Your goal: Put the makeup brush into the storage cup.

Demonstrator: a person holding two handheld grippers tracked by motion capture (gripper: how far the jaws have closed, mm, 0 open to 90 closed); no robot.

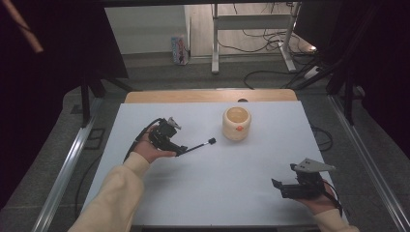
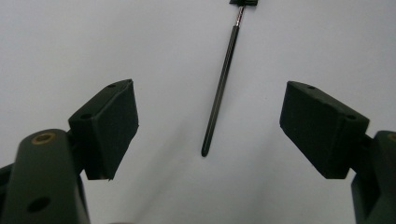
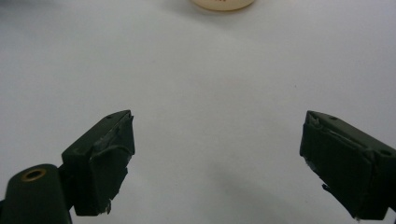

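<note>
On the white table (image 1: 208, 183), both the left gripper (image 2: 208, 126) and right gripper (image 3: 217, 158) gape wide, empty.

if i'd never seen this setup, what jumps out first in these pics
First the cream round pot, standing alone toward the far middle of the white table. Next the thin black brush lying flat to its left, just ahead of the left tool, whose jaws stand wide apart on either side of the handle's near end without touching it. The right tool waits open at the near right corner, holding nothing.
</note>
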